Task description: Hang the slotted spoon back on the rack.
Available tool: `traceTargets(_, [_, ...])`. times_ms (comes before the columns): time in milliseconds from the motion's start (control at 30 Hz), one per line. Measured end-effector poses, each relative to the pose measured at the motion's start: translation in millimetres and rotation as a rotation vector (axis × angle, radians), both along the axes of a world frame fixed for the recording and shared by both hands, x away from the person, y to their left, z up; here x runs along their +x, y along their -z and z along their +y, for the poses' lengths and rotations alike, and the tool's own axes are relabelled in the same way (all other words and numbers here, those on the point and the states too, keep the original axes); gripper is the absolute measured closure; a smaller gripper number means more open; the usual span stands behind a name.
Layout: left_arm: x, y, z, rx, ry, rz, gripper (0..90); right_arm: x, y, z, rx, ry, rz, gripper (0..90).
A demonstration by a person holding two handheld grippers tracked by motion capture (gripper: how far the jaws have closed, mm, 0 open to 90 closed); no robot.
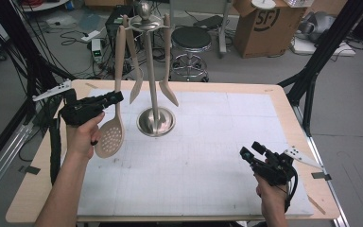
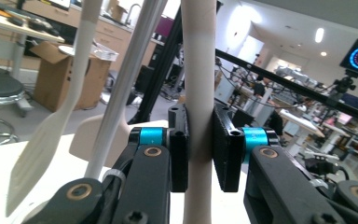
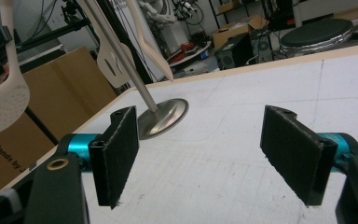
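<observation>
Slotted spoon [image 1: 110, 137] first: its pale handle runs straight up between my left gripper [image 2: 200, 149] pads, and both black pads press on it from either side, so I read that one as clenched on the handle. From the high view the left gripper [image 1: 116, 98] meets the handle about halfway up, with the perforated bowl hanging below it, just off the near left of the stand's base. The top of the handle reaches up to the ring of the utensil stand [image 1: 155, 120]; whether it hangs on a hook there I can't quite make out from this angle.

My right gripper [image 3: 200, 154] is released, its two pads standing wide apart over bare white mat with nothing between them. In the high view the right gripper [image 1: 248, 152] sits low at the near right of the table [image 1: 283, 101], well apart from the stand.

Farther out, two more pale utensils hang from the stand's ring: a spatula [image 1: 134, 75] left of the pole and a pointed turner [image 1: 167, 80] right of it. Behind the table I see a black stool [image 1: 191, 40] and a cardboard box [image 1: 264, 26] on the floor.
</observation>
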State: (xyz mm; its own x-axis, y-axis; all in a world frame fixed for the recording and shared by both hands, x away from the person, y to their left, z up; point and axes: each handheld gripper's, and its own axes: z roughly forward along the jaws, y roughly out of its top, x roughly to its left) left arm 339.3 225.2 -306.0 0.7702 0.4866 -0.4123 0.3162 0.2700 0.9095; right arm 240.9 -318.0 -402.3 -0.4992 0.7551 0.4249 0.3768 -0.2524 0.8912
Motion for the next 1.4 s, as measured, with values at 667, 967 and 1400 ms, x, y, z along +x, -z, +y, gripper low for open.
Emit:
traceTargets(667, [3.7, 6.1, -1.2, -0.035, -0.067, 0.035, 53.0, -0.5, -0.4, -1.5, -0.004, 0.000, -0.007, 26.7])
traceTargets(967, [-5.3, 3.0, 2.9, -0.041, -0.089, -0.003, 48.4, -0.6, -0.6, -0.4, -0.006, -0.003, -0.006, 26.7])
traceTargets(1400, [-19.5, -1.3, -15.3, -0.034, -0.061, -0.047, 44.3, -0.9, -0.8, -1.2, -0.004, 0.000, -0.007, 26.7])
